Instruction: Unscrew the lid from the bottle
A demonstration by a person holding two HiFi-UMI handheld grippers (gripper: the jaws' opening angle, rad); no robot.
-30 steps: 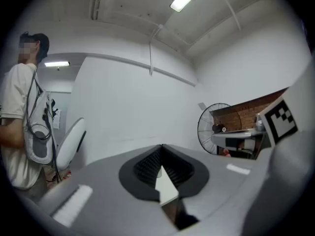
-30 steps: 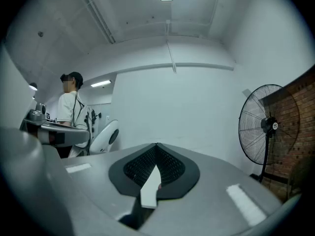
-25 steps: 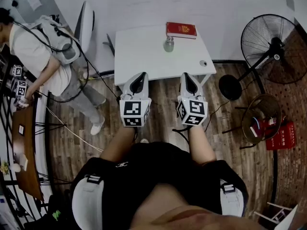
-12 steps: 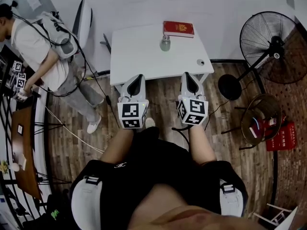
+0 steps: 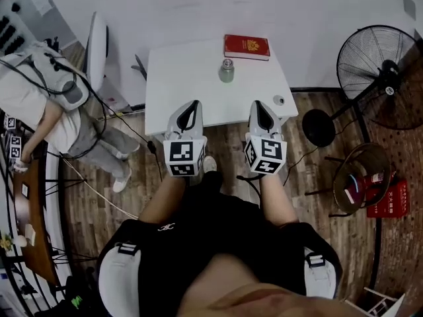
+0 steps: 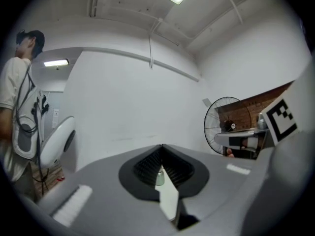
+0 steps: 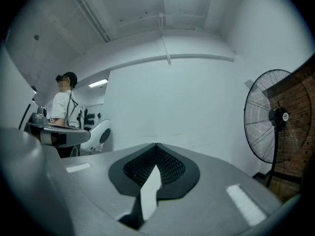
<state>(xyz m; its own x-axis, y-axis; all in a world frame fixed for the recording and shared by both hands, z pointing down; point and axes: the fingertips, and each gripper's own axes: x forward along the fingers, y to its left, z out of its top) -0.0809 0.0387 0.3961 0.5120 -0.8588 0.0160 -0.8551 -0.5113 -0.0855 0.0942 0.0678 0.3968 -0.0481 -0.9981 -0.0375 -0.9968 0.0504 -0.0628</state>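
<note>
A small grey bottle (image 5: 227, 70) with a lid stands upright on the white table (image 5: 192, 84), towards its far side, just in front of a red book (image 5: 246, 46). My left gripper (image 5: 192, 105) hovers at the table's near edge, shut and empty. My right gripper (image 5: 257, 105) is beside it at the same edge, also shut with nothing in it. Both point at the table, well short of the bottle. In the left gripper view a sliver of the bottle (image 6: 159, 177) shows through the slit below the tips. The right gripper view shows only wall beyond its closed tips (image 7: 156, 145).
A small round object (image 5: 279, 100) lies near the table's right front corner. A standing fan (image 5: 380, 68) is at the right, with a round stool (image 5: 360, 177) and a red box (image 5: 391, 199) nearby. A person (image 5: 46, 104) stands at the left by a white chair (image 5: 97, 51).
The view has shifted so the table, bottle and book sit lower and closer to both grippers. The person at the left has moved down-left. Both grippers stay shut.
</note>
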